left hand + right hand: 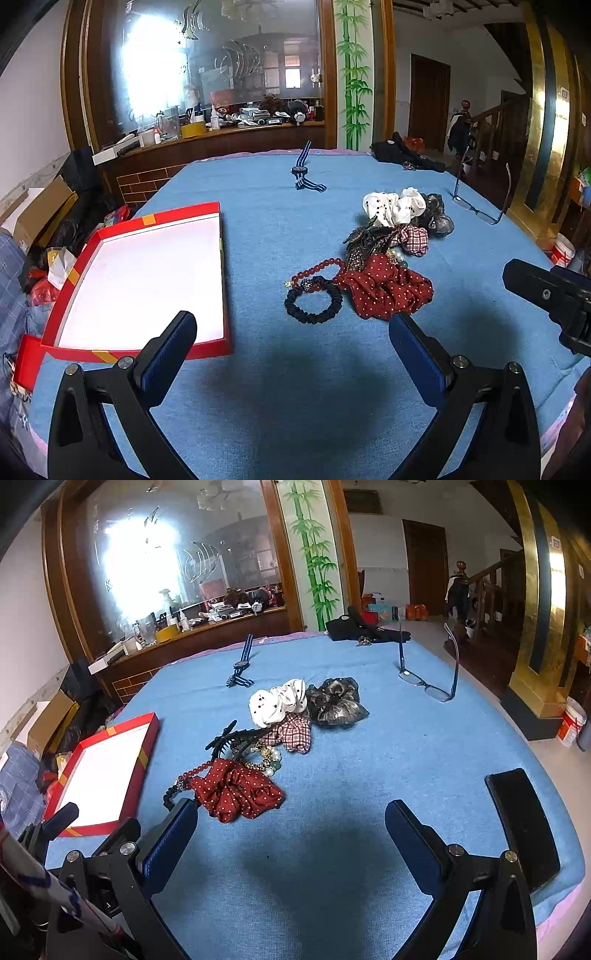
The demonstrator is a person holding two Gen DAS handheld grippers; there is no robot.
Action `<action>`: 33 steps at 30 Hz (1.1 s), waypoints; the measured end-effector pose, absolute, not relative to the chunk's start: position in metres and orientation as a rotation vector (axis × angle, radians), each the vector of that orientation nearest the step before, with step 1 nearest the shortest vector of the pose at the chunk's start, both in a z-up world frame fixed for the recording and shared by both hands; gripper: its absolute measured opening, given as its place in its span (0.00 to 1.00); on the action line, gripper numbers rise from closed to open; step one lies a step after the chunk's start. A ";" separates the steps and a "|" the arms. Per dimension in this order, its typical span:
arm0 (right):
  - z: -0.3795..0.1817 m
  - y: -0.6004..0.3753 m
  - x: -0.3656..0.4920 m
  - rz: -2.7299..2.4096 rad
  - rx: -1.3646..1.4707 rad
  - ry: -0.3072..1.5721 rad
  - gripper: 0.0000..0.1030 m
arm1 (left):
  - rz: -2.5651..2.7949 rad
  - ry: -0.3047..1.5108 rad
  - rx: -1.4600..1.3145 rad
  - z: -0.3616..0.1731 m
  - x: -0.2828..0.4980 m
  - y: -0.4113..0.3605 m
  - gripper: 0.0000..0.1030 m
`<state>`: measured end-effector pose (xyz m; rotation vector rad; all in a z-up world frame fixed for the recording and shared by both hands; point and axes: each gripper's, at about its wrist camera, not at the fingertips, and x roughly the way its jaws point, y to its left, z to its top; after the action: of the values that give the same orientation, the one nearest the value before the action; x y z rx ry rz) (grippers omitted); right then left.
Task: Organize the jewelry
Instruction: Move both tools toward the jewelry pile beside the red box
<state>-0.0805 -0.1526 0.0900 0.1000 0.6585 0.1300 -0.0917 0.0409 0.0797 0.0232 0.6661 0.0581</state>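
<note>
Red-walled tray (221, 258) lies empty left of the jewelry pile (373, 266) on the blue surface (295, 387), likely its destination; left hand-held gripper (291, 332) and right hand-held gripper (290, 821) hover spread, holding nothing.

left wrist: low over blue table (280, 229) near edge, faces across it, red box (136, 273) close left | right wrist: same heading, further right | shared by 2 views: accessory pile (273, 738), box (107, 771), glasses (428, 686)
</note>
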 end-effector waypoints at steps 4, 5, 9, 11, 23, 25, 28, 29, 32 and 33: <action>0.090 -0.154 -0.080 0.127 0.100 0.661 1.00 | 0.058 0.669 0.031 0.079 -0.092 0.040 1.00; 0.089 -0.154 -0.080 0.124 0.099 0.661 1.00 | 0.056 0.671 0.033 0.079 -0.091 0.040 1.00; 0.087 -0.157 -0.078 0.127 0.108 0.666 1.00 | 0.057 0.678 0.043 0.077 -0.089 0.037 1.00; 0.086 -0.159 -0.077 0.129 0.112 0.668 1.00 | 0.059 0.679 0.046 0.076 -0.088 0.036 1.00; 0.078 -0.171 -0.073 0.121 0.130 0.681 1.00 | 0.080 0.714 0.049 0.069 -0.082 0.040 1.00; 0.077 -0.172 -0.072 0.123 0.132 0.684 1.00 | 0.076 0.725 0.050 0.068 -0.080 0.040 1.00; 0.075 -0.171 -0.069 0.138 0.129 0.702 1.00 | 0.078 0.739 0.027 0.067 -0.077 0.051 1.00; 0.074 -0.169 -0.068 0.151 0.123 0.709 1.00 | 0.082 0.740 0.022 0.068 -0.076 0.055 1.00; 0.072 -0.165 -0.065 0.184 0.109 0.725 1.00 | 0.104 0.741 0.000 0.070 -0.073 0.069 1.00; 0.071 -0.164 -0.065 0.193 0.107 0.730 1.00 | 0.107 0.746 -0.009 0.070 -0.072 0.073 1.00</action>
<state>-0.0647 -0.1636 0.0710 0.1073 0.7304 0.1931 -0.0722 0.0733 0.0703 -0.0086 0.7458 0.1067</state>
